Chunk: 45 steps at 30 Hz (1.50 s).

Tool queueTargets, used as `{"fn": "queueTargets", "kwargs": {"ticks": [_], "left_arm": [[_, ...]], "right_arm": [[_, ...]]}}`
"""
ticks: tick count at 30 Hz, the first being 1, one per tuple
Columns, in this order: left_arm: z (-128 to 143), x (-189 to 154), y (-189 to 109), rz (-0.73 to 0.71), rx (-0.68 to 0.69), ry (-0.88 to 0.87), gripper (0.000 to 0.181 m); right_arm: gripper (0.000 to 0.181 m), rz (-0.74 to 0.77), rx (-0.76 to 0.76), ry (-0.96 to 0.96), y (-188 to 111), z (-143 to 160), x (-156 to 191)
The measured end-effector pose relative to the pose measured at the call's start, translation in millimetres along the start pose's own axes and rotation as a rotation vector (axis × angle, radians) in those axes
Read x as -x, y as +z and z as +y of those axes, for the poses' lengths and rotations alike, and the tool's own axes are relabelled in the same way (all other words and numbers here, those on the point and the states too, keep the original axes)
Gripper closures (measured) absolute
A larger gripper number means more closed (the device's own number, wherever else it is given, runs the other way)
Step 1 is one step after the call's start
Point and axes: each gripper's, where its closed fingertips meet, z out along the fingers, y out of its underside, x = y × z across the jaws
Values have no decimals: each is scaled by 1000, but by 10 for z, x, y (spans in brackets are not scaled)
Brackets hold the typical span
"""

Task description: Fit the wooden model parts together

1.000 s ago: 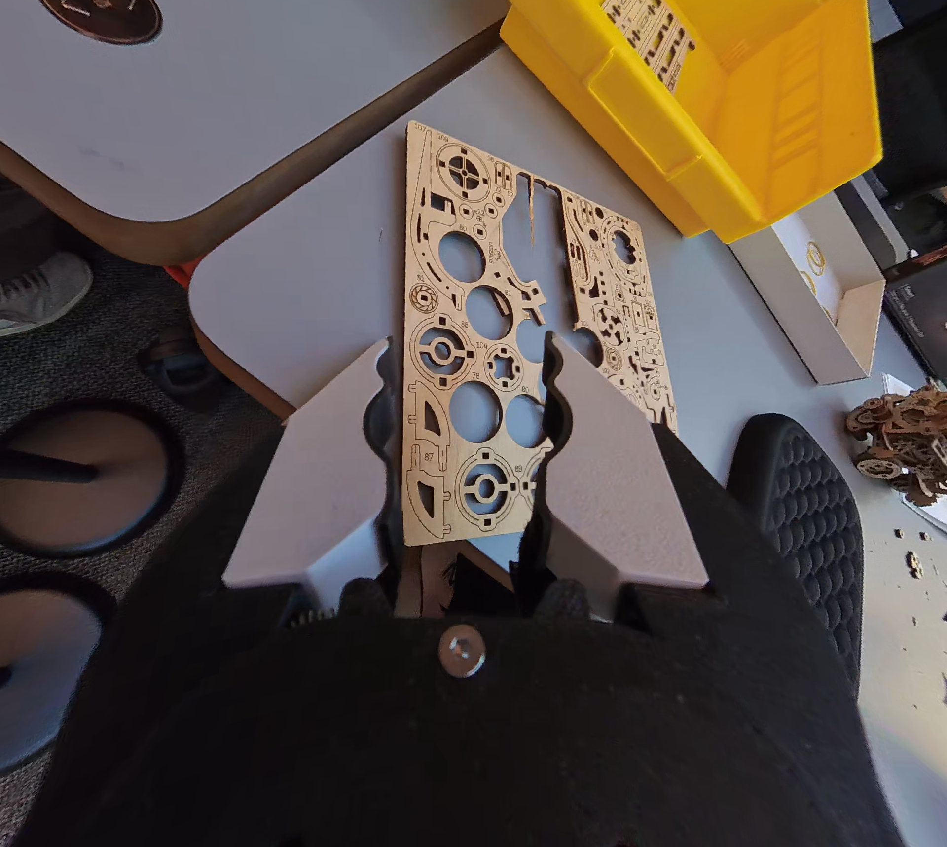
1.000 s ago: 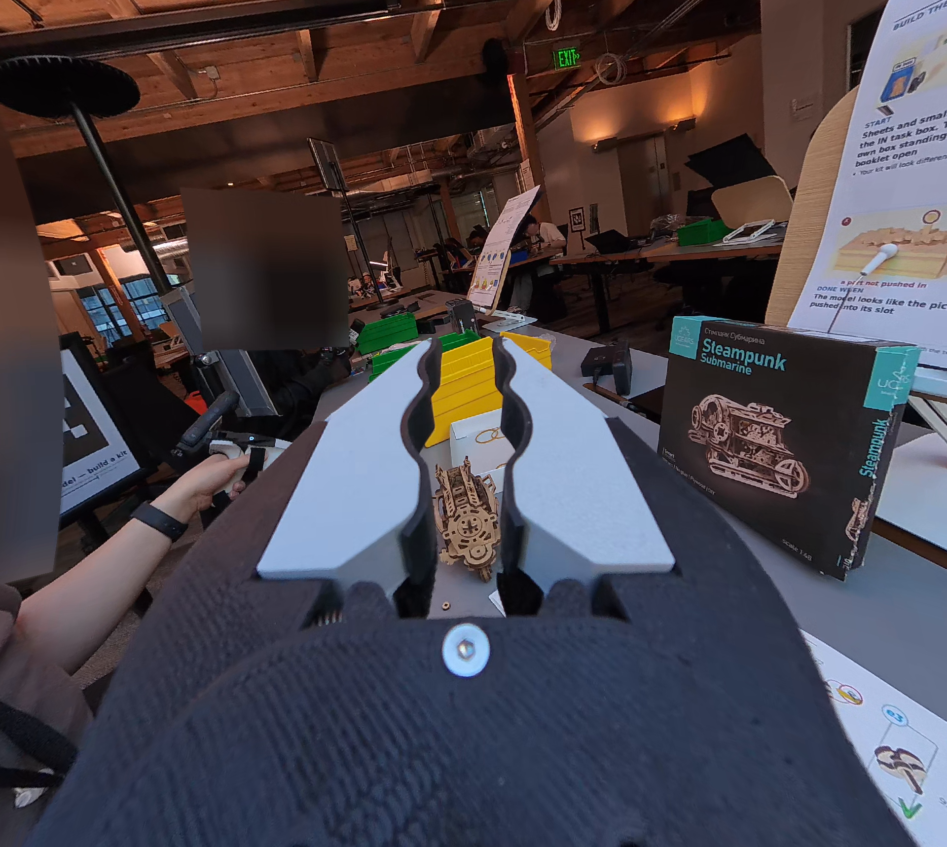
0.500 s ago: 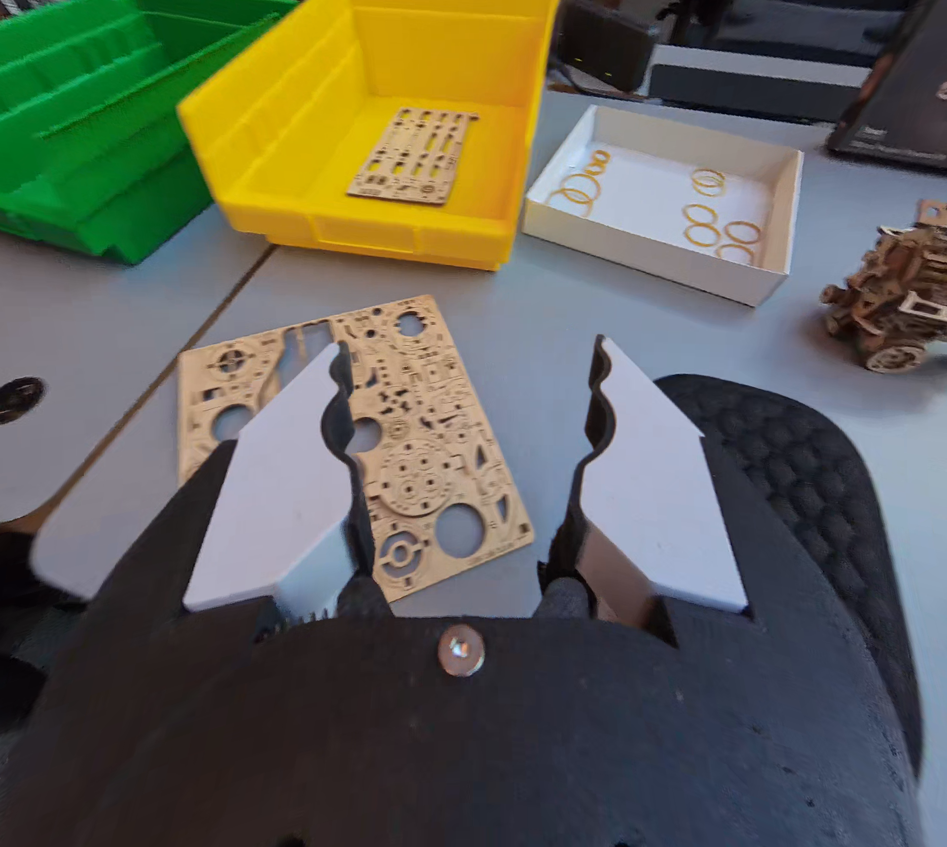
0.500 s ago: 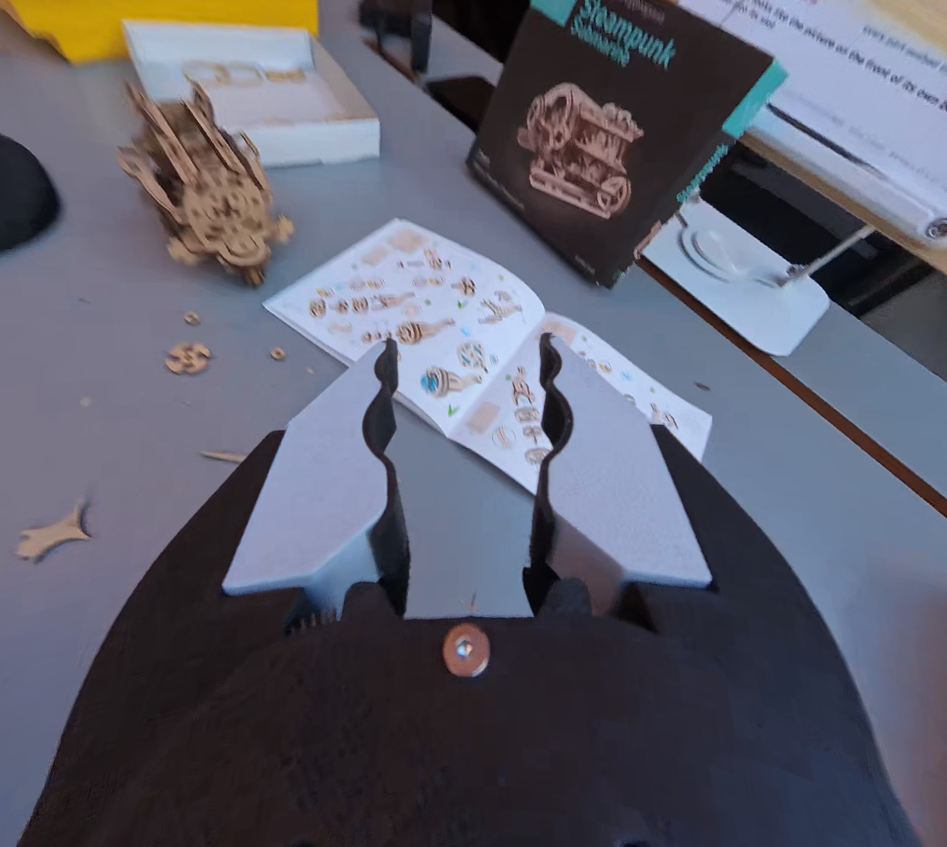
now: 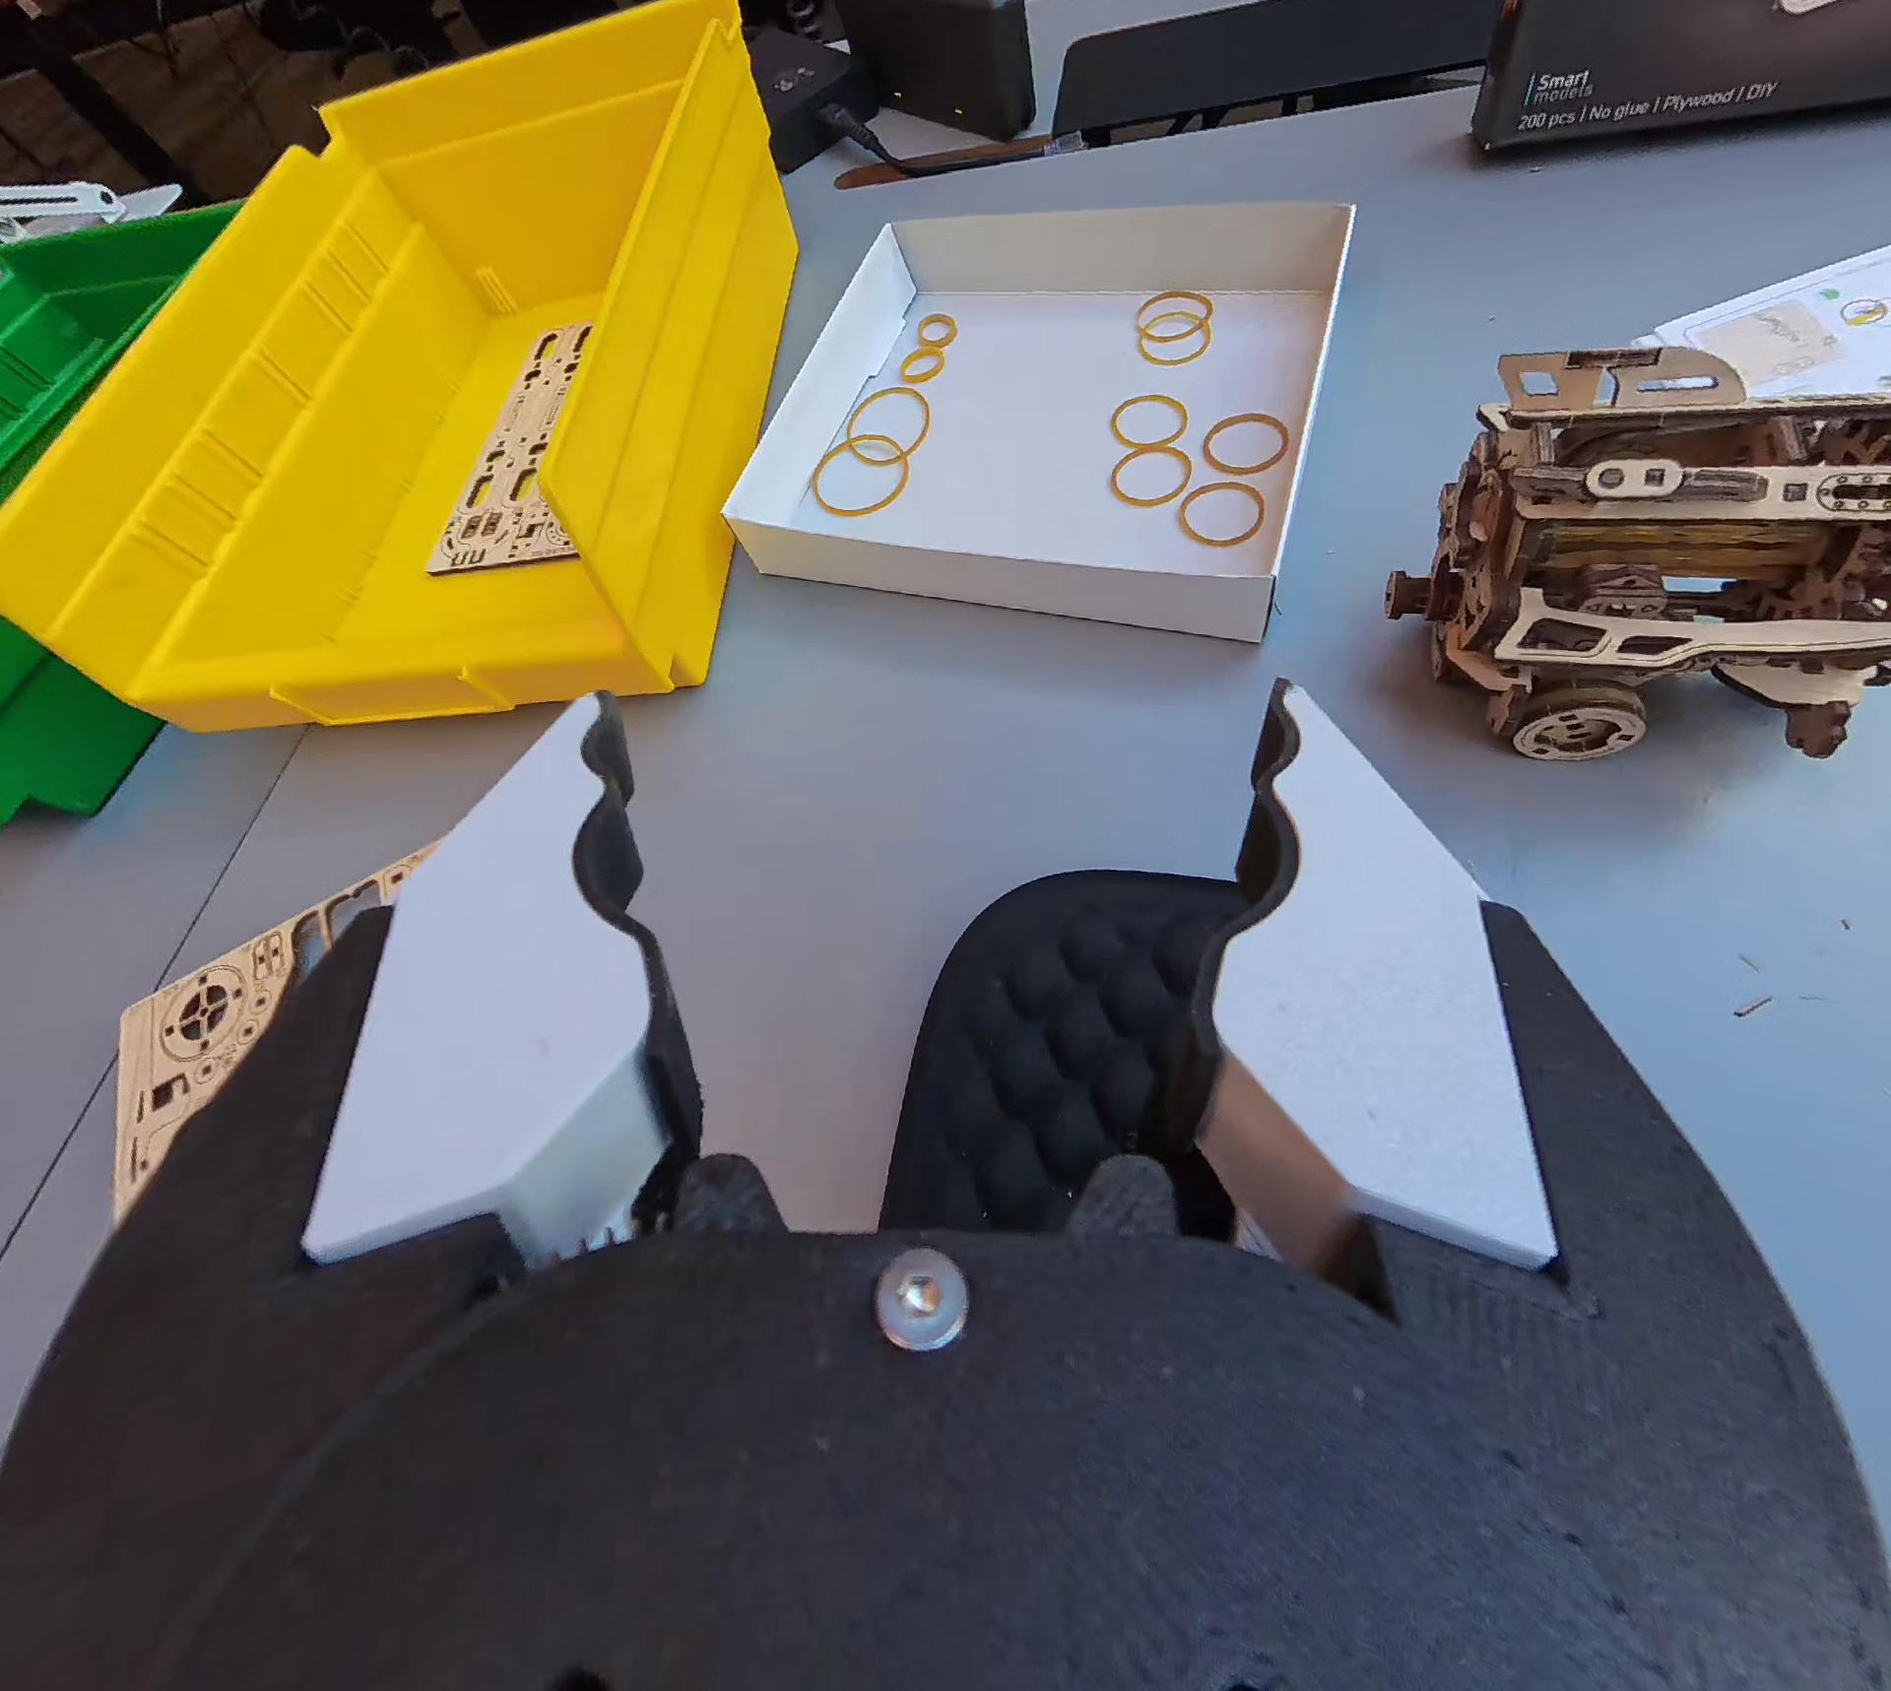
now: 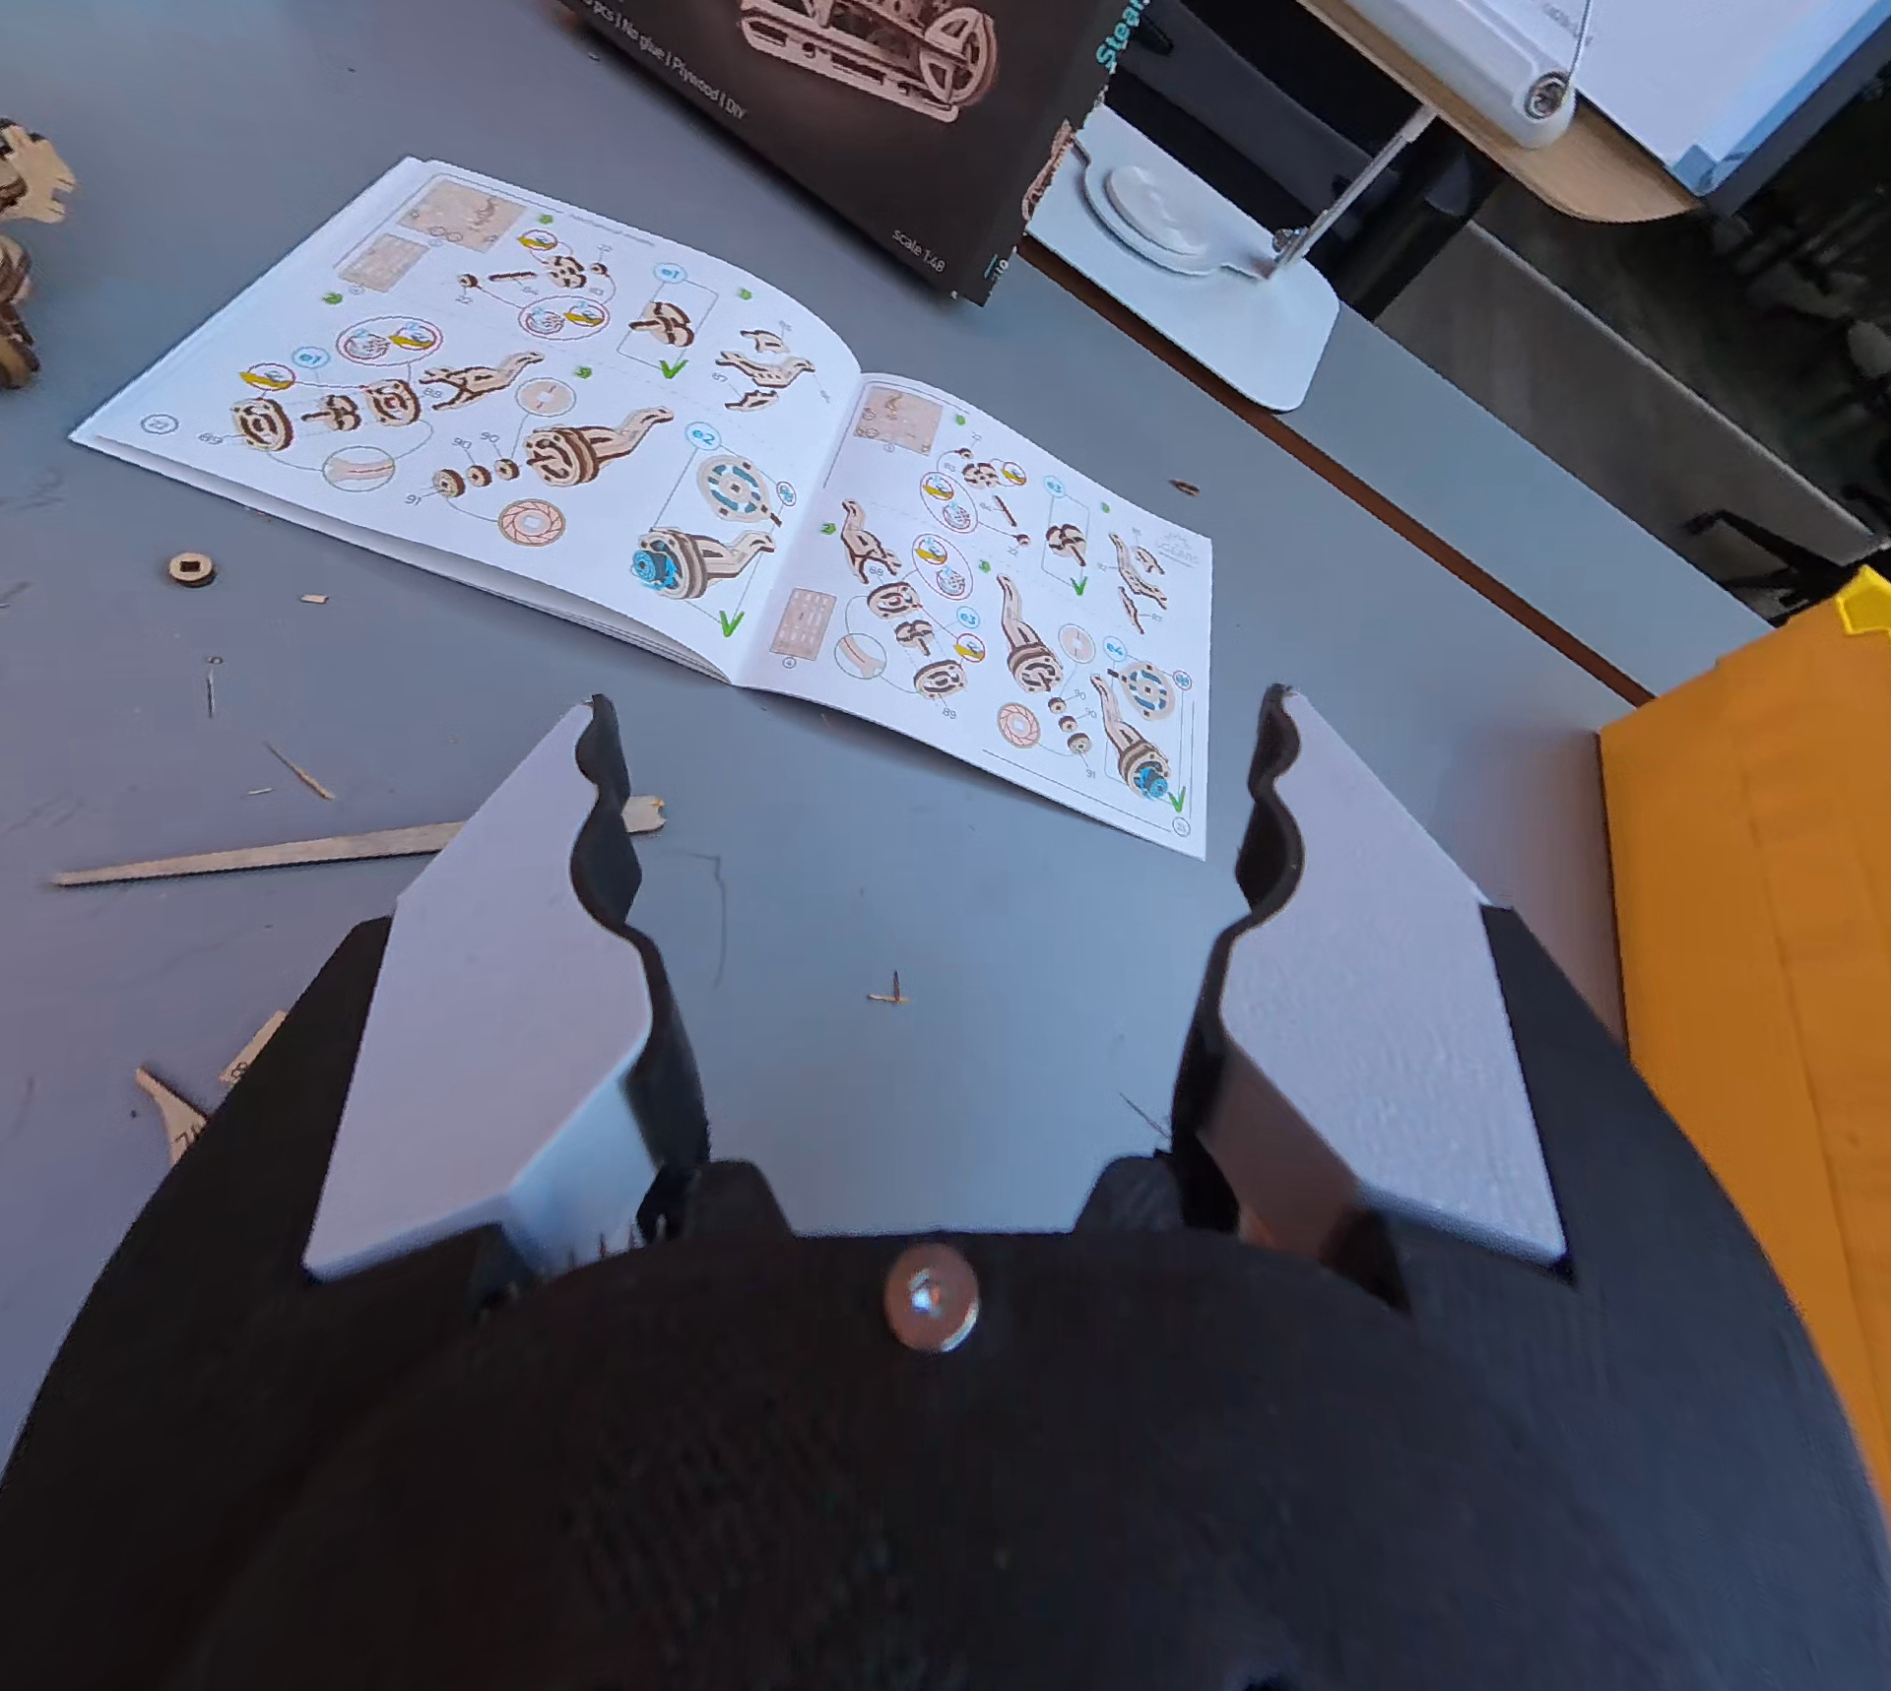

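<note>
Both sets of jaws stand wide apart and hold nothing: the left gripper [image 5: 936, 741] hangs over bare grey table [image 5: 900, 762], and the right gripper [image 6: 933, 736] does the same just short of an open instruction booklet [image 6: 655, 475].

Ahead of the left gripper on the left sits a yellow bin [image 5: 409, 455] with one wooden parts sheet [image 5: 517, 455] lying in it, a green bin [image 5: 61, 373] beside it. A shallow white tray [image 5: 1034, 588] holding loose rubber bands [image 5: 1151, 475] stands next to the yellow bin. Right of the tray rests the half-built wooden model [image 5: 1658, 557]. Another parts sheet [image 5: 194, 1028] lies flat under the left finger. A dark kit box [image 6: 849, 15] stands upright behind the booklet. Near the right gripper lie a thin wooden strip [image 6: 256, 854] and a small wooden ring [image 6: 191, 569].
</note>
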Motion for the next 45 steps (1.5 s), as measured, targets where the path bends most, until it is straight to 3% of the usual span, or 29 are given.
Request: {"fn": "queueTargets", "kwargs": {"ticks": [7, 13, 19, 25, 32, 41, 45], "left_arm": [[-39, -136, -107, 50, -13, 8, 59], [18, -569, -358, 267, -65, -61, 59], [236, -985, -523, 422, -19, -96, 59], [-105, -1447, -693, 511, -97, -39, 62], [-497, -2460, -810, 712, -137, 45, 63], [-618, -4025, -1002, 1004, -37, 162, 63], [-731, -4749, -1124, 1104, -43, 219, 61]], "right_arm": [[52, 12, 19, 126, -53, 137, -95], [48, 91, 7, 210, -253, 284, -425], [48, 117, 44, 313, -492, 707, -732], [48, 127, 62, 321, -673, 1080, -891], [49, 227, 41, 400, -846, 1431, -1429], [50, 433, 16, 462, -1327, 1901, -2186], [54, 426, -11, 517, -1397, 1968, -2279]]}}
